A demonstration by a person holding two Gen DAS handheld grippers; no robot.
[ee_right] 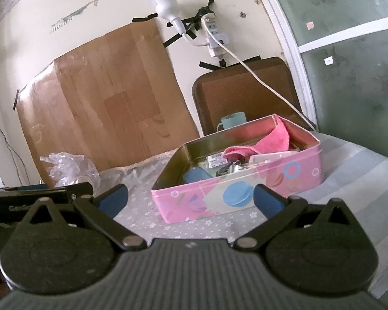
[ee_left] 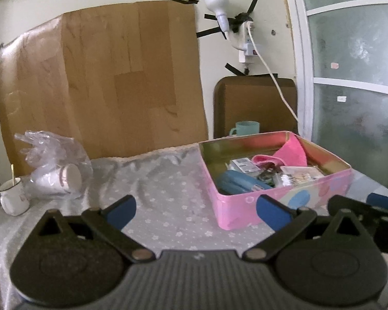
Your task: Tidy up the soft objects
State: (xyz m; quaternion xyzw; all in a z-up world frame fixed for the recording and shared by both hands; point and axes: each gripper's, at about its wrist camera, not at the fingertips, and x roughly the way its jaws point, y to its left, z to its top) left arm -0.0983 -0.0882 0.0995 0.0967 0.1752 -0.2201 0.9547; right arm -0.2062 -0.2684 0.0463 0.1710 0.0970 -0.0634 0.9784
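Observation:
A pink tin box (ee_left: 248, 206) stands open on the table at the right; it also shows in the right wrist view (ee_right: 305, 170). A pink cloth (ee_left: 292, 153) lies inside it, draped against the far corner, also in the right wrist view (ee_right: 271, 139). Small packets and a blue stapler-like item (ee_left: 235, 183) lie in the box too. My left gripper (ee_left: 196, 213) is open and empty, just short of the box's left front corner. My right gripper (ee_right: 191, 200) is open and empty, just in front of the box's front wall.
A clear plastic bag (ee_left: 57, 160) with paper cups lies at the table's left. A white enamel mug (ee_left: 13, 196) stands at the far left edge. A teal cup (ee_left: 245, 128) sits behind the box. A cord (ee_left: 276, 82) hangs down the wall.

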